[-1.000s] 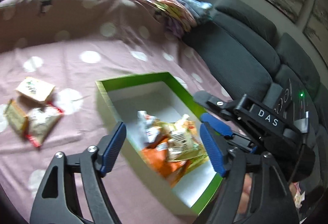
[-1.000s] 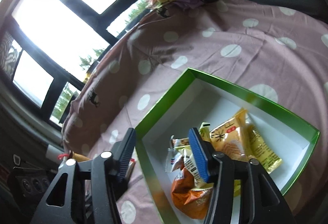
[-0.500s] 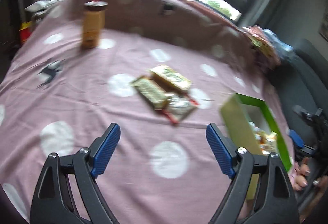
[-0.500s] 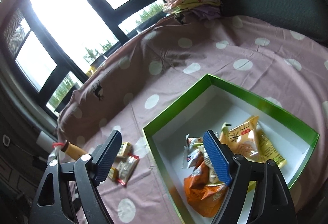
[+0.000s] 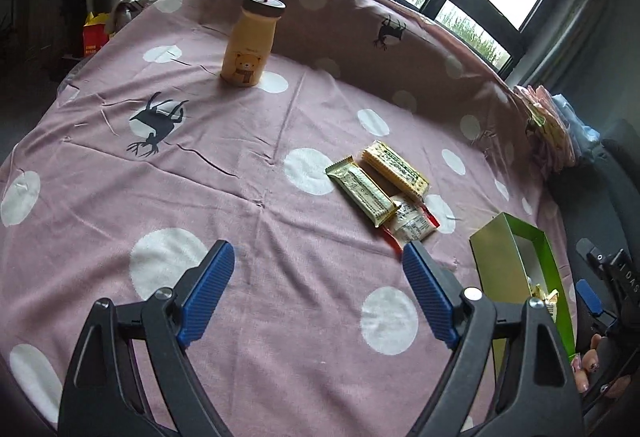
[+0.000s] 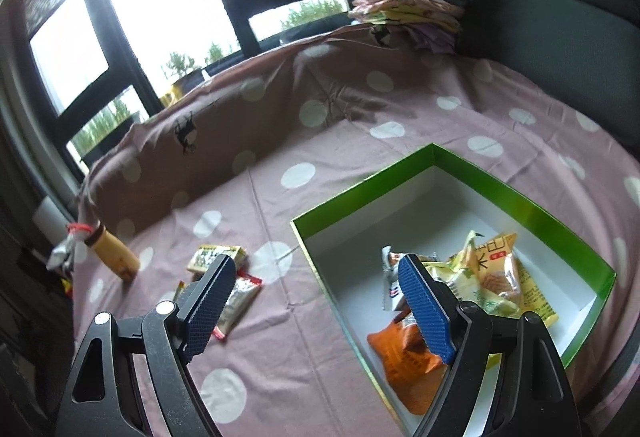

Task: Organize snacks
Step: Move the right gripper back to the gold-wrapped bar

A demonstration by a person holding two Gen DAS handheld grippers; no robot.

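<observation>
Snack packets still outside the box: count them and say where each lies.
3, clustered on the cloth left of the green box: an olive bar, a yellow cracker pack beside it, and a red-edged packet partly under both.

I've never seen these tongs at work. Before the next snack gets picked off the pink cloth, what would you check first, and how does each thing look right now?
1. Left tongs open and empty: ok, the jaws stand wide apart with nothing between them.
2. Right tongs open and empty: ok.
3. Snacks left on the cloth: ok, three packets lie together beside the green box.
4. Can one packet be taken alone: not ok, they overlap.
5. Room in the box: ok, the far half of its white floor is bare.
6. Yellow bottle out of the way: ok, it stands upright well beyond the packets.
</observation>
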